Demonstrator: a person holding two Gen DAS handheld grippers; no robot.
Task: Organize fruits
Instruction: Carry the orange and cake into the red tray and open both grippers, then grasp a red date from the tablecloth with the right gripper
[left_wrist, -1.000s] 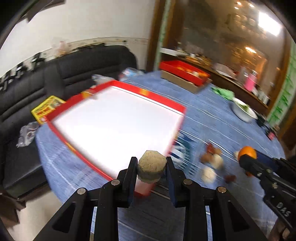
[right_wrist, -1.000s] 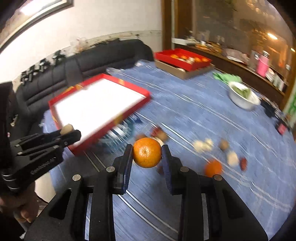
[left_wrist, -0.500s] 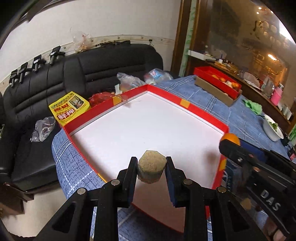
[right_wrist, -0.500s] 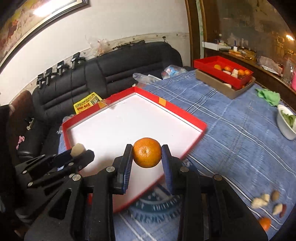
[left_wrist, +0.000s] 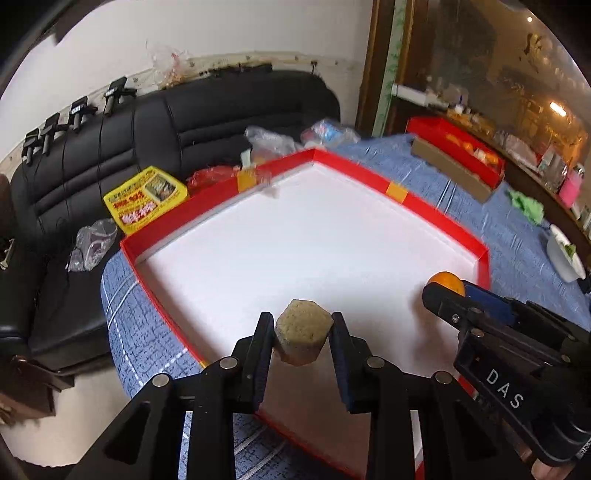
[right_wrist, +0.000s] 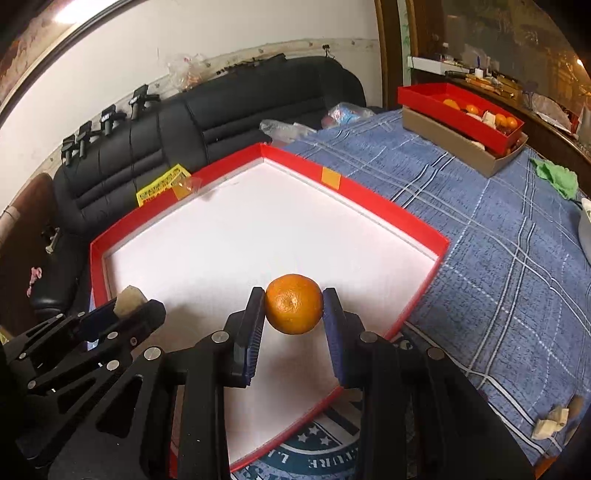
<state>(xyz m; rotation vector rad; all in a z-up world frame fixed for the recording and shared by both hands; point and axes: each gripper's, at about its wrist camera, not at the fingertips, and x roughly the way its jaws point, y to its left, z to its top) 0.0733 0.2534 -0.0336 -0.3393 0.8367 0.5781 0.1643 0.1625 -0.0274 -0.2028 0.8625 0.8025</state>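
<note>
My left gripper is shut on a beige hexagonal block and holds it above the near edge of the red box with a white floor. My right gripper is shut on an orange mandarin above the same box. The right gripper also shows at the right of the left wrist view, and the left gripper at the lower left of the right wrist view. The box floor is bare.
The box sits on a blue checked tablecloth. A second red tray with mandarins stands at the far right. Loose pieces lie at lower right. A black sofa with bags and a yellow packet is behind.
Both grippers have swung left from the loose fruit pile and moved over the red box, still holding the block and the mandarin. The box now fills both views.
</note>
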